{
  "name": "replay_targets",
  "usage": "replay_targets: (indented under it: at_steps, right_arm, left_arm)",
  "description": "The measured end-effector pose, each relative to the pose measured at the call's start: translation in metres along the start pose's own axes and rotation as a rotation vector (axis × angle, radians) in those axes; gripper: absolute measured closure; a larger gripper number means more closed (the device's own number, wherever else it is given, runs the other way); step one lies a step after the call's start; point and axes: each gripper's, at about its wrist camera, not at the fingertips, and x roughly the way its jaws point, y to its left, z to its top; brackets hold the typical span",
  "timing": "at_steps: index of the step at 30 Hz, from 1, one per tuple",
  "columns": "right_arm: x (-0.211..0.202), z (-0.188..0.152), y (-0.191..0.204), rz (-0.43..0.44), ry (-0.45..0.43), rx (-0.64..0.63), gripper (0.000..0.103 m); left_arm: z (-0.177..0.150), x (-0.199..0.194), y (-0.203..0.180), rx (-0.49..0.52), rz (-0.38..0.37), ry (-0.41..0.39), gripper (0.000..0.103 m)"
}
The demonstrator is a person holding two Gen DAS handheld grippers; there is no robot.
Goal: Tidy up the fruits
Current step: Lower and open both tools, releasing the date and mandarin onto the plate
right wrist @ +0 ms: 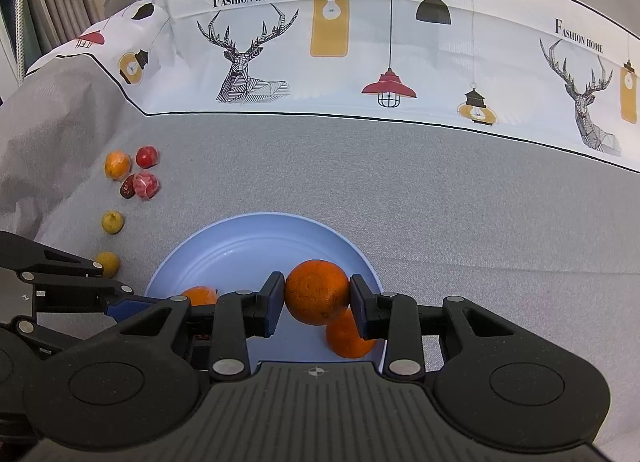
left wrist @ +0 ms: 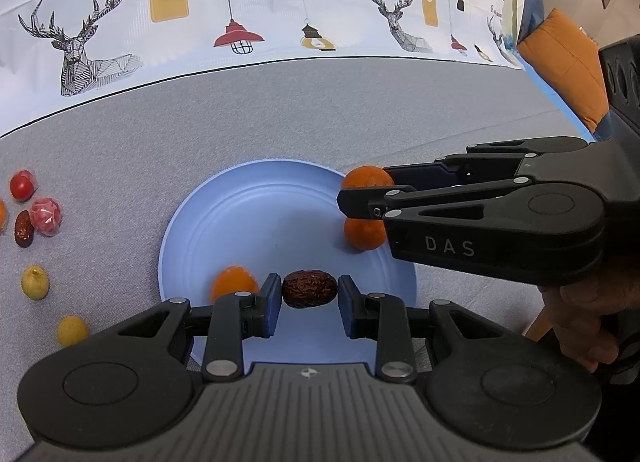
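Observation:
A light blue plate (left wrist: 248, 214) lies on the grey cloth; it also shows in the right wrist view (right wrist: 248, 250). My left gripper (left wrist: 309, 289) is shut on a dark red date (left wrist: 309, 288) just above the plate's near side. My right gripper (right wrist: 317, 296) is shut on an orange (right wrist: 316, 290) and holds it over the plate's right side; in the left wrist view this orange (left wrist: 366, 177) shows behind the right gripper's fingers (left wrist: 360, 202). Another orange (left wrist: 362, 234) lies on the plate below it, and a third orange (left wrist: 232, 285) lies at the plate's near left.
Loose fruits lie on the cloth left of the plate: a red tomato (left wrist: 21, 185), a pink wrapped fruit (left wrist: 46, 216), a date (left wrist: 23, 228), two yellow-green fruits (left wrist: 35, 282) (left wrist: 72, 330) and an orange (right wrist: 117, 165). A printed cloth (left wrist: 240, 14) hangs behind. An orange cushion (left wrist: 568, 62) is at the right.

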Motion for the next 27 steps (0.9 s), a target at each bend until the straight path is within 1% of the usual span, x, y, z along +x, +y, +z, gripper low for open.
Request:
replay_targets:
  at_steps: [3,7,10,27]
  right_arm:
    - [-0.0005,0.0000,-0.0003,-0.012,-0.002,0.000,0.065]
    - [-0.0002,-0.0002,-0.0010,-0.023,-0.001,0.006,0.064]
    - [-0.0007,0.0006,-0.0011,-0.027,-0.006,0.005,0.058]
    - [-0.0017,-0.0001,-0.0006,-0.051,-0.015,-0.001,0.058]
  left_arm:
    - [0.0011,-0.0010,0.0010,-0.012,-0.003,-0.001,0.066]
    - [0.0010,-0.0034,0.0041,-0.024,-0.006,-0.008,0.066]
    - [0.0004,-0.0037,0.0037,-0.024,-0.004,-0.008,0.066]
    - [0.0005,-0.0067,0.0082,-0.044,0.004,-0.018,0.066]
